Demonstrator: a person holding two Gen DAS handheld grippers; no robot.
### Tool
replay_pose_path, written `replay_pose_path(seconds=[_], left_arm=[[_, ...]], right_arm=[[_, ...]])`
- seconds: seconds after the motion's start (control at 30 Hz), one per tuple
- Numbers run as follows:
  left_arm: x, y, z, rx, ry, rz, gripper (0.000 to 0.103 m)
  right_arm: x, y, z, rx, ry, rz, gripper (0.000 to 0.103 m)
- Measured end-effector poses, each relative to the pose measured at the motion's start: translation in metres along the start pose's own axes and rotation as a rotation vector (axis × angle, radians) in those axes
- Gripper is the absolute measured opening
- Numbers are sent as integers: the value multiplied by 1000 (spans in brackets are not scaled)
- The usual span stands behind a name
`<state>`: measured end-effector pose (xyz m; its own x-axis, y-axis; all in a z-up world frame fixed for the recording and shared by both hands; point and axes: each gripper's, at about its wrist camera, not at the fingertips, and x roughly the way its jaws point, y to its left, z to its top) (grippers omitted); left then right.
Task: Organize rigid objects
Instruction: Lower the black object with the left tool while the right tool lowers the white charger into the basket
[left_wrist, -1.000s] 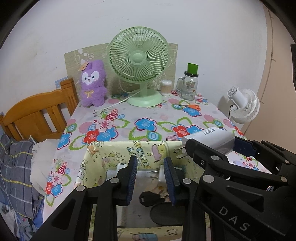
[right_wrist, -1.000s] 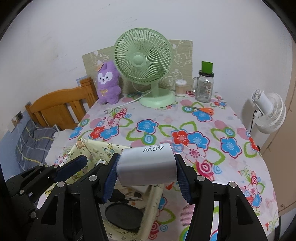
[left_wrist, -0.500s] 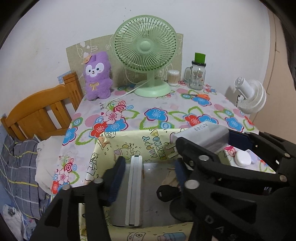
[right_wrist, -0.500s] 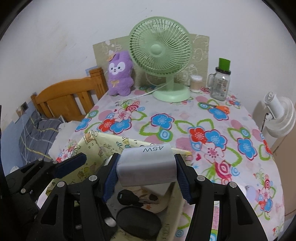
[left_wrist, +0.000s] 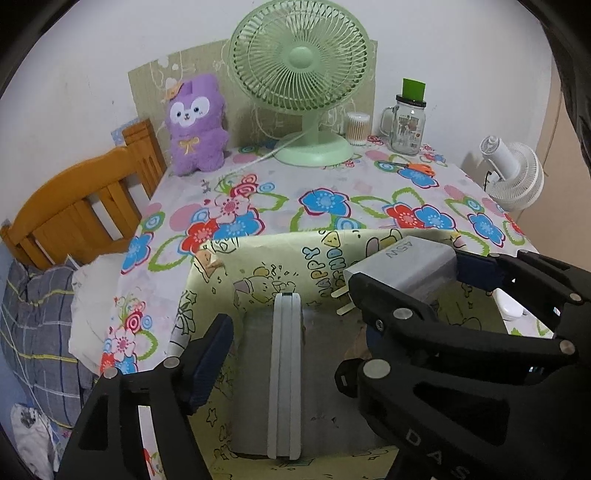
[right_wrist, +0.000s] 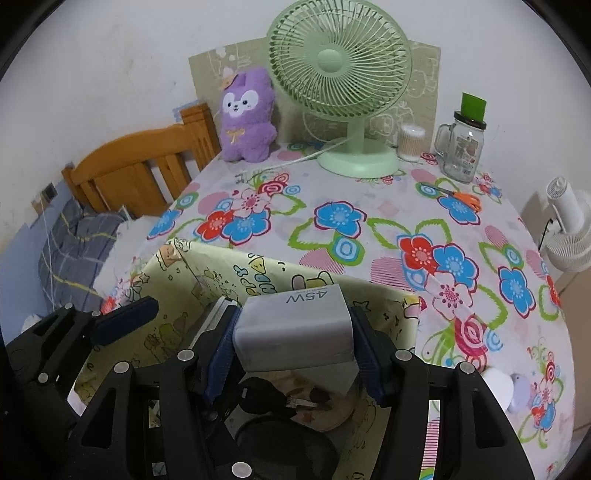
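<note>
- Right tongs (right_wrist: 293, 352) grip the grey charger (right_wrist: 293, 328) above the yellow box (left_wrist: 207, 295); their jaws begin opening.
- Left tongs (left_wrist: 291, 354) are opening, empty, around the flat case (left_wrist: 283, 373).
- Next: lower the charger into the box.

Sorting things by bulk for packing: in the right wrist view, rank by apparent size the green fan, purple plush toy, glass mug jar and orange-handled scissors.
1. Green fan
2. Purple plush toy
3. Glass mug jar
4. Orange-handled scissors

All stand at similar depth toward the table's far end, so the ranking seems fair.
</note>
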<state>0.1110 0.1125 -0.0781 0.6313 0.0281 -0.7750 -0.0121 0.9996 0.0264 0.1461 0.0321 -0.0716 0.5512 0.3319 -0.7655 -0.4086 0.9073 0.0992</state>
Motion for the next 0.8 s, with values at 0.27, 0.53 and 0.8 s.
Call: replay_pose_path(seconds=[0.27, 0.53, 0.8], left_arm=[[-5, 4, 1, -28, 2, -43, 82], [-17, -12, -2, 5, -21, -71, 87], [-35, -36, -8, 41, -53, -81, 89]], right_arm=[[-9, 5, 3, -45, -58, 4, 86], [-31, -3, -5, -34, -81, -39, 88], [-57, -17, -20, -16, -116, -84, 91]])
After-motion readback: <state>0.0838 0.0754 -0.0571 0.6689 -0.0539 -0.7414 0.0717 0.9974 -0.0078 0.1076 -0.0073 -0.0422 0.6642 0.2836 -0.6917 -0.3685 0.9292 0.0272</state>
